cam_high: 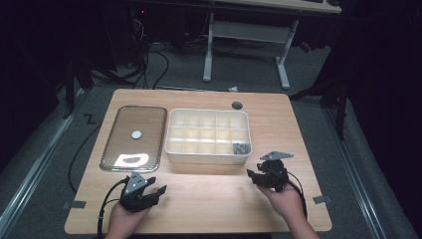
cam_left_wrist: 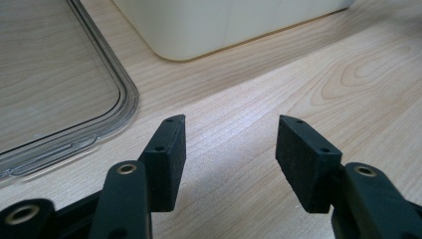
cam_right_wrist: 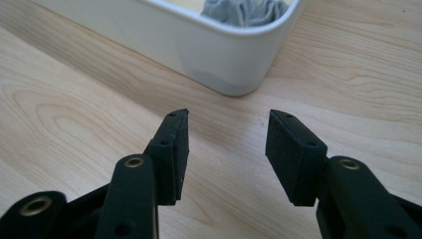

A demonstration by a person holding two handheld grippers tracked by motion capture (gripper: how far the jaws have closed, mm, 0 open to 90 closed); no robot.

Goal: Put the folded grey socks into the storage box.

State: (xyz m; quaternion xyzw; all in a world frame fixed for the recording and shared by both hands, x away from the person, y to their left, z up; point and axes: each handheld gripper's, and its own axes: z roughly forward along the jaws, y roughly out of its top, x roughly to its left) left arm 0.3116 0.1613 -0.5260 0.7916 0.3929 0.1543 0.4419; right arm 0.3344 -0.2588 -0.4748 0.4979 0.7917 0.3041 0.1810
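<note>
Compartment box (cam_high: 208,137) lies lengthwise across table (cam_high: 209,199).

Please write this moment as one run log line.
left gripper: open, empty | right gripper: open, empty | grey item: in box

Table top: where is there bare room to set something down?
Bare wood runs along the table's near edge between the left gripper and right gripper, in front of the white divided box. Another strip lies right of it. The clear lid crowds the box's left.
</note>
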